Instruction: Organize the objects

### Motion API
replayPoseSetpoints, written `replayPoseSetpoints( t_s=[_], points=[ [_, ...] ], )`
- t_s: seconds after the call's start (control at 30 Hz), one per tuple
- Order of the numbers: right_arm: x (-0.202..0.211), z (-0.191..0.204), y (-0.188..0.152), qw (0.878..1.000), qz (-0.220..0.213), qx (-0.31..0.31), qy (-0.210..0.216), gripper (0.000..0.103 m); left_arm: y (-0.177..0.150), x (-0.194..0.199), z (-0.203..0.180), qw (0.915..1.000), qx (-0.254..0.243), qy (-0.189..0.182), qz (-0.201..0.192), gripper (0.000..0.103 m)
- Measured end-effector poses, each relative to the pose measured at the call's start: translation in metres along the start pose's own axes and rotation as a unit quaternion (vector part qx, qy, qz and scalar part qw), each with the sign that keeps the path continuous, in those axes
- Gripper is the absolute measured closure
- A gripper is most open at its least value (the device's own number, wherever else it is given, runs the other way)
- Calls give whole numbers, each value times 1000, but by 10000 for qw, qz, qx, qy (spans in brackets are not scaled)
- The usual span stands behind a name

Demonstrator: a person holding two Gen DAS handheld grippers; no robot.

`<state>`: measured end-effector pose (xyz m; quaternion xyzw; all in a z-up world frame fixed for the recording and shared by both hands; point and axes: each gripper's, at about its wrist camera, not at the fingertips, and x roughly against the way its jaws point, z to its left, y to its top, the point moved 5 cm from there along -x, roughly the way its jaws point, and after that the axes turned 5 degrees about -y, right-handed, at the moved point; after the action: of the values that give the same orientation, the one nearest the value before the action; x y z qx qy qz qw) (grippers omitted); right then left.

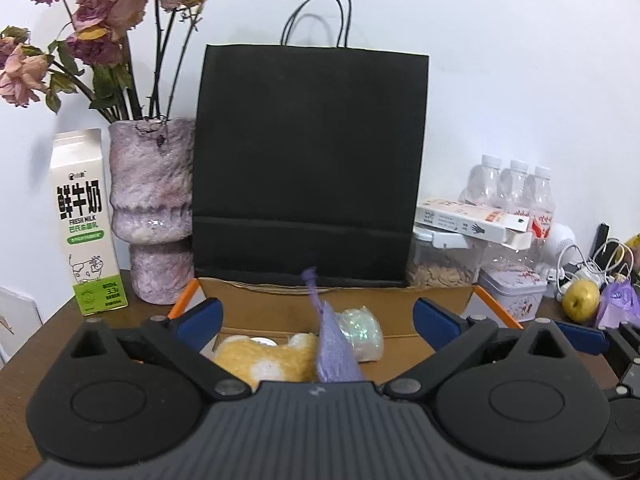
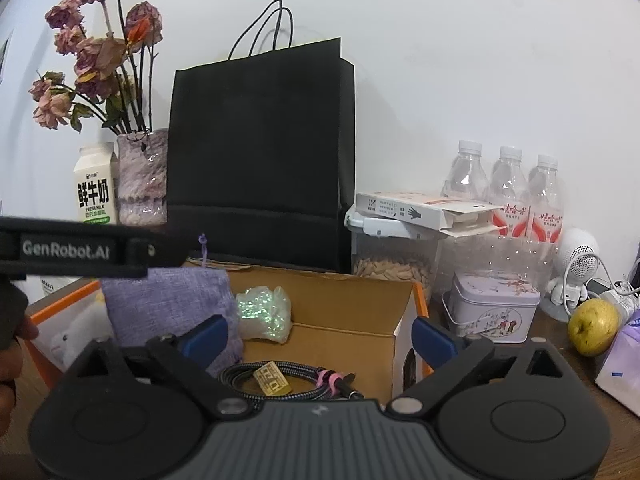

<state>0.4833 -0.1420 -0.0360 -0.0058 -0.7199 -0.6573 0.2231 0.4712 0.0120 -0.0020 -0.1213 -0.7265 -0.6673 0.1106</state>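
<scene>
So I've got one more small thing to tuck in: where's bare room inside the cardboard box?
The cardboard box has bare floor at its right, between the iridescent packet, the coiled cable and the right wall. Its left is crowded: purple pouch, plush toy. Outside to the right, tin and apple leave little room.

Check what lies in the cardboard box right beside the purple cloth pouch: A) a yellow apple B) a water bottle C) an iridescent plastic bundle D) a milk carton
C: the iridescent plastic bundle sits inside the cardboard box against the purple cloth pouch.
</scene>
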Motion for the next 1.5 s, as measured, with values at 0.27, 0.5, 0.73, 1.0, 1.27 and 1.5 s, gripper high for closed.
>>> replayPoseSetpoints(
  t_s=[0.27, 0.5, 0.73, 1.0, 1.27, 1.5],
  points=[
    [1, 1, -1, 10000, 16, 7, 6, 3, 1, 6, 4, 10000, 15, 11, -45, 0],
    [9, 0, 2, 9999, 18, -127, 21, 0, -1, 18, 6, 10000, -30, -29, -48, 0],
    [25, 0, 6, 9998, 0, -192, 54, 0, -6, 41, 18, 9999, -65, 2, -79, 0],
    [56, 7, 7, 9998, 14, -168, 135, 0, -18, 73, 32, 9999, -129, 61, 50, 0],
    [96, 12, 2, 9995, 107, -214, 211, 0, -34, 111, 36, 9993, -217, -135, 271, 0],
    [138, 18, -3, 9988, 224, -318, 285, 0, -45, 151, 32, 9985, -278, -256, 402, 0]
  ],
)
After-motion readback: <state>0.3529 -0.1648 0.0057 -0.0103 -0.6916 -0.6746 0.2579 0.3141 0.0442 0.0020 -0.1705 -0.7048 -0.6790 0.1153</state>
